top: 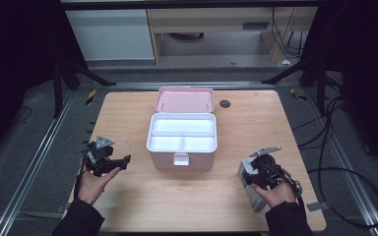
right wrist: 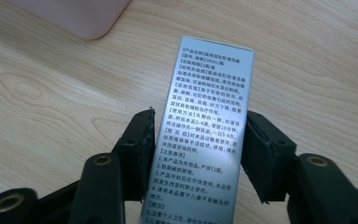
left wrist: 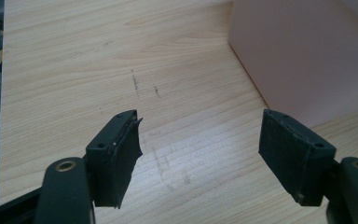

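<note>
Carton [right wrist: 205, 135] clamped between right gripper [right wrist: 196, 156] jaws, near pink box [top: 182, 140].

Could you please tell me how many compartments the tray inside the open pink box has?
3. One long compartment runs across the far side of the tray; two shorter ones sit along the near side, one left and one right.

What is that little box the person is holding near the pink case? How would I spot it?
Start at the open pink case mid-table, then look toward the person's right. The right gripper clamps a slim grey carton; its dense printed text sets it apart.
</note>
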Demonstrator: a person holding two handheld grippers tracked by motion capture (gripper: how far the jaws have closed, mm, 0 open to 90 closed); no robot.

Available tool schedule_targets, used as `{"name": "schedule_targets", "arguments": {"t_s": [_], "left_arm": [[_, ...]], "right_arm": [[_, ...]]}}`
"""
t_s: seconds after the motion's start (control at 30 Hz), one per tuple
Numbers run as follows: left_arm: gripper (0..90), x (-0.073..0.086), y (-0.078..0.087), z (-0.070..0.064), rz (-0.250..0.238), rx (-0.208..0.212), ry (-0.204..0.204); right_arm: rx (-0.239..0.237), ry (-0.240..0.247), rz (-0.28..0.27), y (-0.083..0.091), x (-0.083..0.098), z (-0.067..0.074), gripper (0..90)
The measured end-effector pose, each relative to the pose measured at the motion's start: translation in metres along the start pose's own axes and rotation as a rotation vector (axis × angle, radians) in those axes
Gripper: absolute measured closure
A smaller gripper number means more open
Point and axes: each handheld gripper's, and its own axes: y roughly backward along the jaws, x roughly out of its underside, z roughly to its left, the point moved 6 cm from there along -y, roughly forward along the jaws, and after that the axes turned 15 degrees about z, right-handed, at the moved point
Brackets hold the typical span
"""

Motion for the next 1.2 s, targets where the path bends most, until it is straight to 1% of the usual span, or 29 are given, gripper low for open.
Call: {"name": "schedule_targets", "arguments": {"t_s": [0.07,0.1,0.13,0.17,0.23,0.3,0.37,0.5,0.57,0.63,0.73,0.83,1.0,1.07,1.17,1.2], "left_arm": [[28.7,0.0,-0.001,0.0,0.004,-0.001,-0.003],[28.8,0.0,-0.001,0.0,0.006,0.0,-0.003],[28.8,0.001,-0.001,0.0,0.007,0.002,-0.001],[28.8,0.001,-0.002,0.0,0.008,0.003,-0.001],[28.9,0.001,-0.002,0.0,0.01,0.002,-0.001],[28.9,0.001,-0.002,0.0,0.014,0.001,-0.005],[28.9,0.002,-0.002,0.0,0.017,0.002,-0.005],[29.0,0.002,-0.003,-0.001,0.021,0.003,-0.005],[29.1,0.002,-0.003,-0.001,0.024,0.003,-0.007],[29.1,0.002,-0.004,-0.001,0.025,0.005,-0.006],[29.2,0.003,-0.005,-0.001,0.034,0.003,-0.012],[29.2,0.003,-0.006,-0.002,0.037,0.004,-0.017],[29.5,0.002,-0.006,-0.003,0.038,0.006,-0.019],[29.6,0.002,-0.006,-0.002,0.038,0.005,-0.019],[29.8,0.002,-0.006,-0.003,0.037,0.006,-0.02],[29.8,0.002,-0.006,-0.003,0.037,0.006,-0.02]], "right_arm": [[-0.002,-0.002,0.002,0.0,0.0,-0.001,49.6],[0.001,-0.002,0.002,0.0,0.0,-0.001,47.3],[0.009,-0.001,0.001,0.0,0.0,-0.001,42.3],[0.024,-0.006,0.007,0.001,0.0,-0.001,40.0],[0.037,-0.01,0.011,0.003,0.002,-0.002,40.3],[0.035,-0.02,0.02,0.005,0.006,-0.002,40.4],[0.011,-0.03,0.057,0.003,0.01,-0.001,40.5],[-0.019,-0.034,0.115,-0.004,0.014,0.001,44.5],[-0.038,-0.034,0.14,-0.006,0.015,0.001,48.6],[-0.043,-0.032,0.161,-0.007,0.016,0.0,50.4],[-0.041,-0.033,0.181,-0.009,0.015,0.001,51.1],[-0.021,-0.025,0.2,-0.011,0.014,0.001,53.8],[-0.028,-0.021,0.218,-0.009,0.012,0.001,55.8],[-0.027,-0.016,0.207,-0.007,0.01,-0.002,55.9],[-0.007,-0.034,0.18,0.0,0.007,-0.014,55.9],[0.001,-0.048,0.171,0.002,0.006,-0.019,55.9]]}}
